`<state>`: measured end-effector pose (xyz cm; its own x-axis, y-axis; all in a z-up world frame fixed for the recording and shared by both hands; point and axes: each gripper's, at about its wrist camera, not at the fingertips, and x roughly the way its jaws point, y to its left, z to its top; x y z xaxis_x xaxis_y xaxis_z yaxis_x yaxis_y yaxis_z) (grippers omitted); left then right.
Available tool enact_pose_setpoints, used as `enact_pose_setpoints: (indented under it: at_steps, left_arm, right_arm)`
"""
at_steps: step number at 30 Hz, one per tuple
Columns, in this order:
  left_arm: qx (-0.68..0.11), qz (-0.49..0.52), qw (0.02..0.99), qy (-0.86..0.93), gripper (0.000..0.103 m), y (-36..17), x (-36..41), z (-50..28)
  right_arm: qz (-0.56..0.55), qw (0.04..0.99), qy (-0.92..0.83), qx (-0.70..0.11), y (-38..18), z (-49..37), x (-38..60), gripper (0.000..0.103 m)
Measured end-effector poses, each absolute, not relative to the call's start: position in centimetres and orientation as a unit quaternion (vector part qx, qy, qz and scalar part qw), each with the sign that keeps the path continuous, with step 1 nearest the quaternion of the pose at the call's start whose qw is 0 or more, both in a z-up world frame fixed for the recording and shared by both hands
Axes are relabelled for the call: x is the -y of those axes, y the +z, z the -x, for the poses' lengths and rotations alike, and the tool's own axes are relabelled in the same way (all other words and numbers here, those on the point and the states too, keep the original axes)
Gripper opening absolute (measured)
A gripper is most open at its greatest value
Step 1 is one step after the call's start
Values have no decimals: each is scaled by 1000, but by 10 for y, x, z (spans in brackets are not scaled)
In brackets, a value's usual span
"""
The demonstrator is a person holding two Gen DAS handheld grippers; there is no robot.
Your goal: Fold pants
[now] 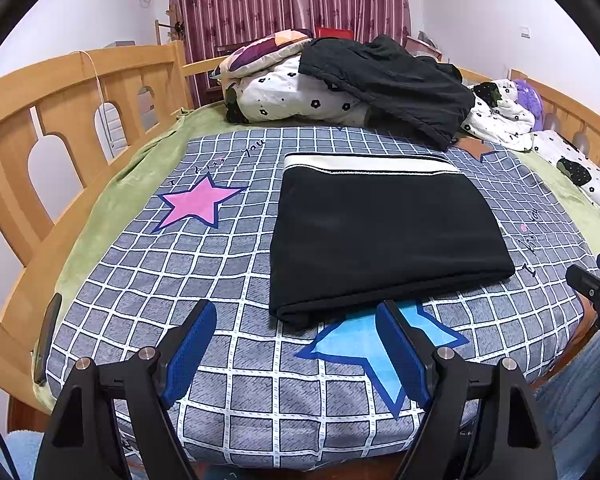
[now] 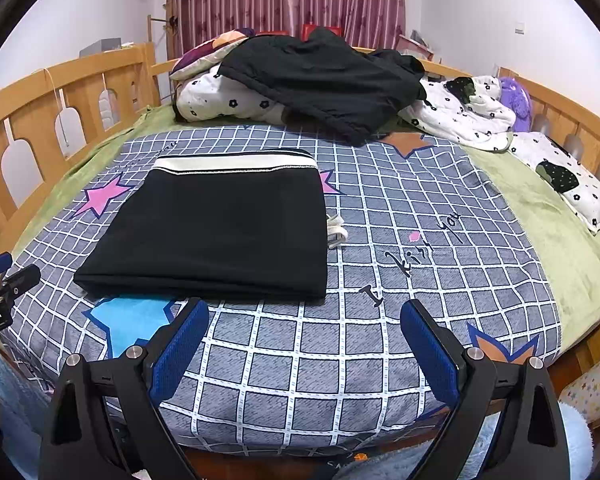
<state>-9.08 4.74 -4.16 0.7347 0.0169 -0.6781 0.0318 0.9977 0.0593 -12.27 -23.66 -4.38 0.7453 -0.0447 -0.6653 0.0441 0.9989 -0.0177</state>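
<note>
One pair of black pants (image 1: 384, 236) is lying folded into a neat rectangle on the bed, sitting in the middle of the left wrist view and left of center in the right wrist view (image 2: 216, 232). Its white waistband strip is showing along the far edge. A small white drawstring end (image 2: 336, 232) is poking out beside the right edge of the fold.

Two tools are hanging over the near edge of the bed. The left tool (image 1: 296, 312) is standing released, its two blue pads apart with only the sheet between them, just short of the near edge of the pants and not touching them. The right tool (image 2: 304, 310) is likewise spread wide and gripping nothing, its left pad close to the near right corner of the fold.

The checked sheet (image 2: 380, 280) is carrying printed stars: I am counting one pink star (image 1: 198, 204) and one blue star (image 1: 372, 344) in the left wrist view, with brown ones showing in the right wrist view.

At the top of both frames, one more dark garment (image 1: 384, 80) is lying crumpled across a heap of flowered bedding (image 1: 296, 96). A purple plush toy (image 2: 516, 100) is sitting at the upper right, beside the wooden bed rail (image 1: 60, 92).
</note>
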Motion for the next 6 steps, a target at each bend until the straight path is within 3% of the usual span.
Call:
enact_pose_setpoints:
  at_steps: [6]
  left_arm:
    - [-363,-32,931,0,81,-42,-47,91]
  right_arm:
    - [6,935,-27,-353,-44,125,241,95]
